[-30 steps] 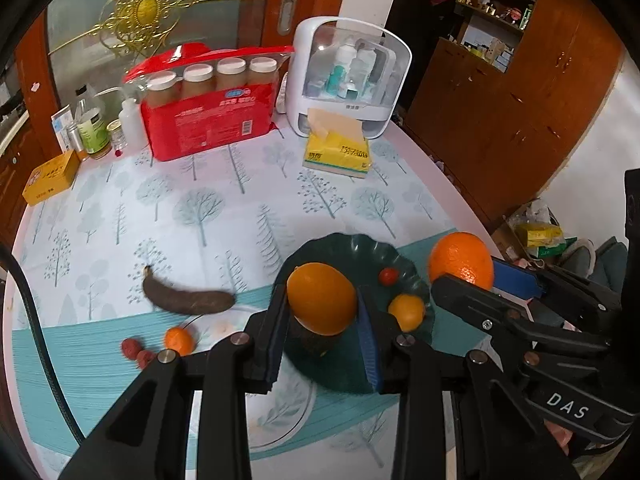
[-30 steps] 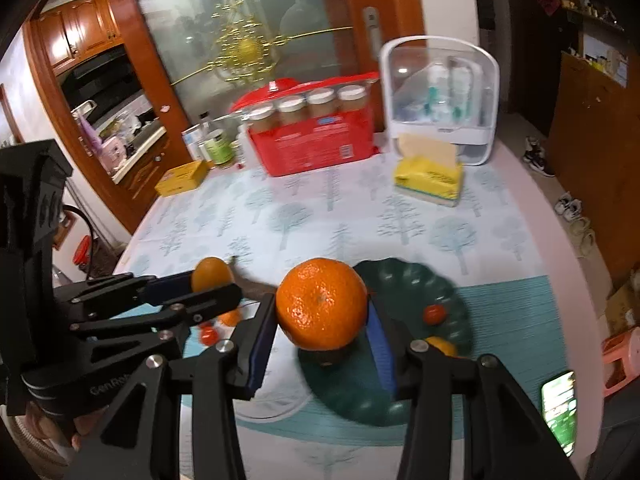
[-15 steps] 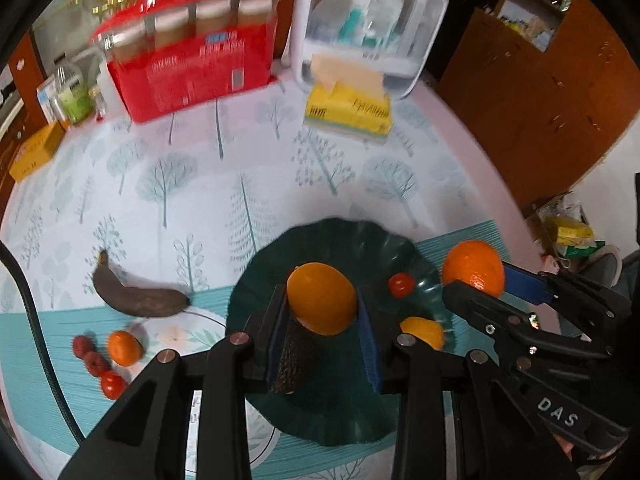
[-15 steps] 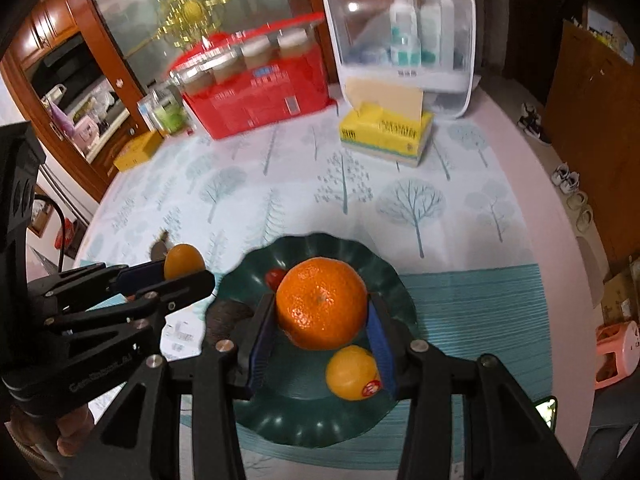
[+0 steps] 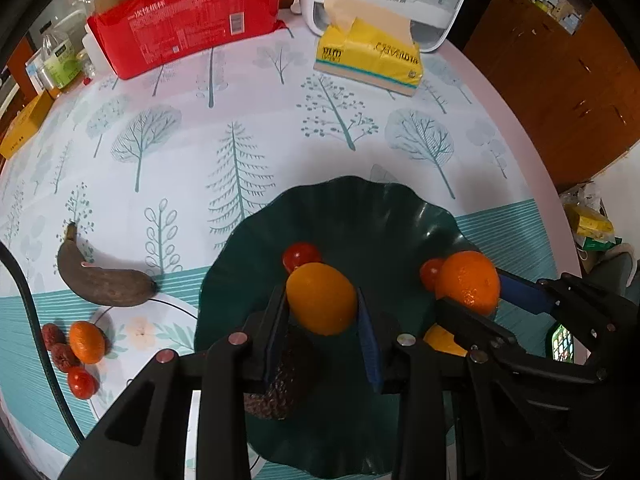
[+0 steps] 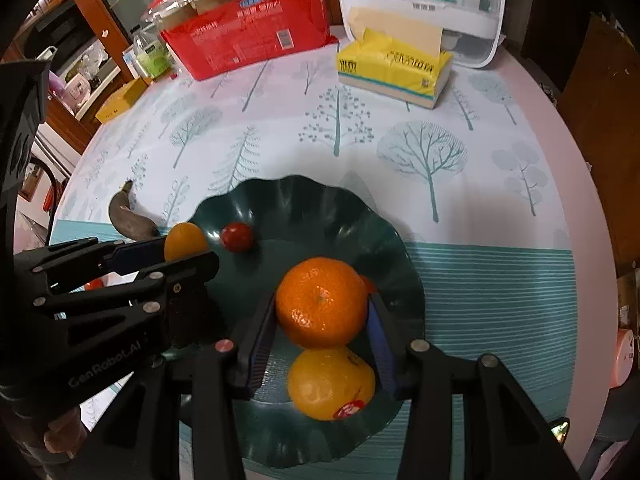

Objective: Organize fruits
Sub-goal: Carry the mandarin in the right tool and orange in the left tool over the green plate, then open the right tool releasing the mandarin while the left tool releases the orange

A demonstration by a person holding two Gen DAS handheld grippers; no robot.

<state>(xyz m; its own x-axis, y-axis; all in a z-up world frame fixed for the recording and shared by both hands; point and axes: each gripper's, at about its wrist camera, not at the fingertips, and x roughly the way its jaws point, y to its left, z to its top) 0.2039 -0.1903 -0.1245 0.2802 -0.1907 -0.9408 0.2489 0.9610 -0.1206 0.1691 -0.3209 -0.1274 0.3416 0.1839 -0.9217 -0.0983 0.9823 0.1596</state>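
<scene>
Fruits (image 6: pixel 320 300) over tree-print tablecloth (image 5: pixel 240 140), wooden cabinets (image 5: pixel 560 80)

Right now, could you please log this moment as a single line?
left claw: shut on small orange | right claw: shut on mandarin | both above green plate | banana on table

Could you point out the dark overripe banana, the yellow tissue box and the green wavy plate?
Dark overripe banana (image 5: pixel 104 282), left wrist view, mid-body.
Yellow tissue box (image 6: pixel 394 68), right wrist view, front face.
Green wavy plate (image 6: pixel 320 204), right wrist view, bare far wall.
</scene>
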